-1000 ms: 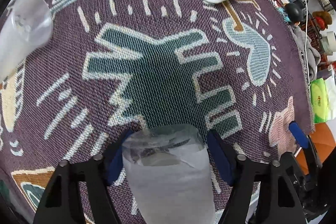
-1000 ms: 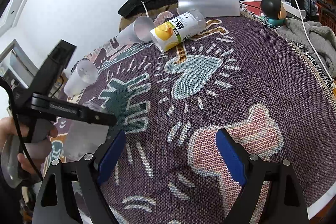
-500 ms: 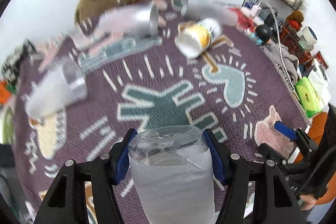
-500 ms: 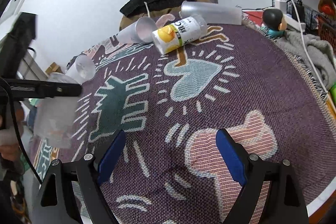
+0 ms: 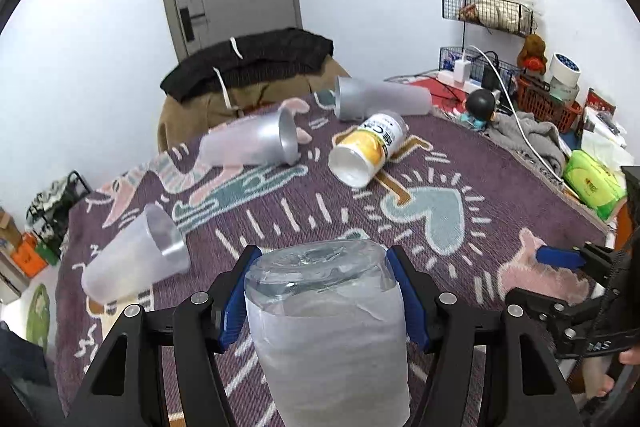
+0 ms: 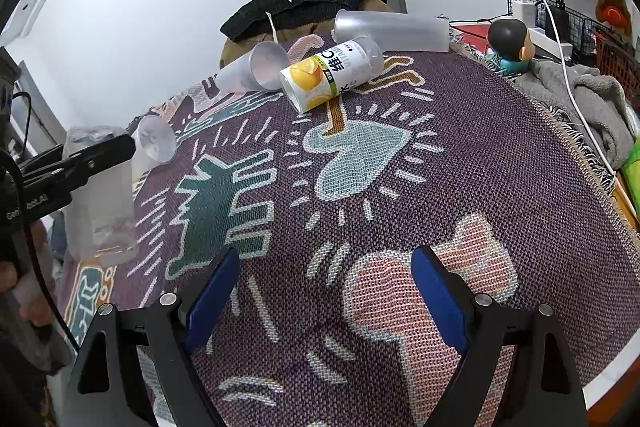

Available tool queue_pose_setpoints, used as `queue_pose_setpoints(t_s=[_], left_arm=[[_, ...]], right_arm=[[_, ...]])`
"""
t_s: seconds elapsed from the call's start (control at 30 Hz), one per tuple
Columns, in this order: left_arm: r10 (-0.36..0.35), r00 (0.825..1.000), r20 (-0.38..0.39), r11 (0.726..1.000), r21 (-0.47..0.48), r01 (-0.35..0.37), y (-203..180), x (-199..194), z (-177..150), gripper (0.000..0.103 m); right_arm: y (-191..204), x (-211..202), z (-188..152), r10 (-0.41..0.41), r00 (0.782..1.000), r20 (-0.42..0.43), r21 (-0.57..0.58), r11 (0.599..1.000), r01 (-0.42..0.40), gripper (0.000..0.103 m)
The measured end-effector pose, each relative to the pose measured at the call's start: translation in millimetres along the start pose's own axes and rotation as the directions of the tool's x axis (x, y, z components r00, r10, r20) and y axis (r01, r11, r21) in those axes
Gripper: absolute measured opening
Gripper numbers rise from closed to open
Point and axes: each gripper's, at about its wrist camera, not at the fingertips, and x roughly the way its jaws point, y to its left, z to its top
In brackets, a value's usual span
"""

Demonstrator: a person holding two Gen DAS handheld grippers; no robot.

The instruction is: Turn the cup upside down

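Halfway there: left gripper [image 5: 324,297] clamps the frosted cup [image 5: 326,331] lower centre, above the cloth [image 6: 460,155]; setting down remains. Right gripper [image 6: 325,301] gapes, empty.

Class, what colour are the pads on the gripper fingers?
Blue pads, seen best in the right wrist view on the open right gripper.

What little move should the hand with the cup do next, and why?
Probably lower the left gripper straight down to the purple patterned cloth. Its jaws grip the frosted plastic cup, whose clear closed bottom seems to face up, so it looks flipped and just needs setting down.
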Motion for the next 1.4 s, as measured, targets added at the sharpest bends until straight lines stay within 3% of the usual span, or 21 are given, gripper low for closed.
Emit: queue_pose_setpoints(t_s=[0.2, 0.53, 0.87, 1.03, 1.23, 1.4], left_arm=[[0.039, 0.998, 0.043, 0.998, 0.045, -0.041, -12, 19, -7, 0.065], [0.055, 0.998, 0.037, 0.997, 0.051, -0.057, -12, 39, -24, 0.065], [0.058, 0.995, 0.077, 0.997, 0.054, -0.062, -19, 13, -46, 0.065], [0.050, 0.997, 0.055, 0.998, 0.026, -0.051, -15, 1, -57, 0.065], [0.057, 0.998, 0.004, 0.997, 0.054, -0.057, -19, -9, -63, 0.066], [0.067, 0.997, 0.022, 0.997, 0.021, -0.068, -10, -28, -58, 0.082]], right_arm=[[-5, 2, 0, -0.011, 1.000, 0.003, 0.020, 1.000, 0.010, 0.088], [-8, 4, 0, -0.018, 1.000, -0.001, 0.031, 0.999, 0.018, 0.088], [-3, 4, -1, -0.016, 1.000, -0.001, 0.016, 1.000, 0.016, 0.088], [4, 4, -2, -0.004, 1.000, -0.007, 0.004, 1.000, 0.004, 0.088], [15, 3, -4, 0.048, 0.999, -0.025, -0.005, 0.999, -0.048, 0.088], [27, -10, -3, 0.066, 0.998, -0.003, -0.030, 0.997, -0.066, 0.088]])
